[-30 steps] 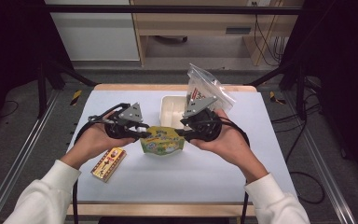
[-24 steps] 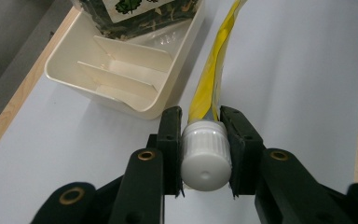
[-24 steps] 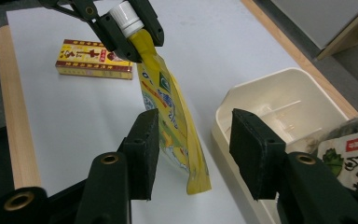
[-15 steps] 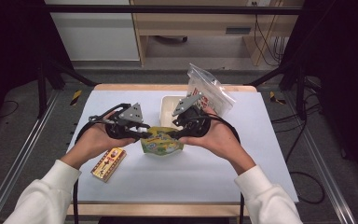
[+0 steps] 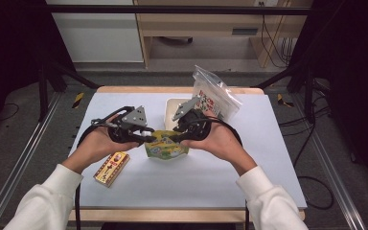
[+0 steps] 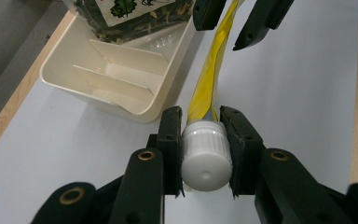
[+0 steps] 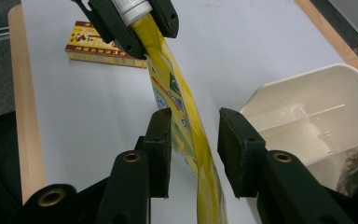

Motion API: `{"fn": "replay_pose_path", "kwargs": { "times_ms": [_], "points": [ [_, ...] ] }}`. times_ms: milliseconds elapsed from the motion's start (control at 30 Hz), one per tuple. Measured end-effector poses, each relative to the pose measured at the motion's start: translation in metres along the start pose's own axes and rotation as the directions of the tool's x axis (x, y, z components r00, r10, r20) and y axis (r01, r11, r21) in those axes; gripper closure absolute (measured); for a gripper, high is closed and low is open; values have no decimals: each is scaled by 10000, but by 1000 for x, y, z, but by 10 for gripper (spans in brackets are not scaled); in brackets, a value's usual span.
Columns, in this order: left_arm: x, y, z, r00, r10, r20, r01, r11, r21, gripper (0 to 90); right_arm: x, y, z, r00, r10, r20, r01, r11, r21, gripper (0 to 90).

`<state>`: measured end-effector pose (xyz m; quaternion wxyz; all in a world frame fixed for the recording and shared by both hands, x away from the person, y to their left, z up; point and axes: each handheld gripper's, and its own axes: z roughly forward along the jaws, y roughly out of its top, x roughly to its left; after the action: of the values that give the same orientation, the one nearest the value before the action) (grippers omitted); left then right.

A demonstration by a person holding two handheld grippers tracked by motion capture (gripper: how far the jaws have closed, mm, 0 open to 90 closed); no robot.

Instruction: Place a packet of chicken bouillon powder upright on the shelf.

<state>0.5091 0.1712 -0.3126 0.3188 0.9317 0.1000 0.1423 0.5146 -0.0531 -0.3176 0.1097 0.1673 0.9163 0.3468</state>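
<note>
Above the white worktop, the left claw is clamped on the ribbed white cap of a flat yellow-green pouch. The right claw has just been closing around the pouch's edge, pads not yet pressing. Its print is unreadable.

The pouch is yellow with a white cap. The tray is cream. The bench is white.
</note>
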Motion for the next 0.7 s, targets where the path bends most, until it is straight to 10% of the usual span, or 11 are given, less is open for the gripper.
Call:
{"fn": "replay_pose_path", "kwargs": {
  "times_ms": [700],
  "points": [
    [3,-4,1,9995,-318,-90,316,9992,-236,673,3,-1,3,9988,125,-472,-121,9999,87,875]
  ]
}}
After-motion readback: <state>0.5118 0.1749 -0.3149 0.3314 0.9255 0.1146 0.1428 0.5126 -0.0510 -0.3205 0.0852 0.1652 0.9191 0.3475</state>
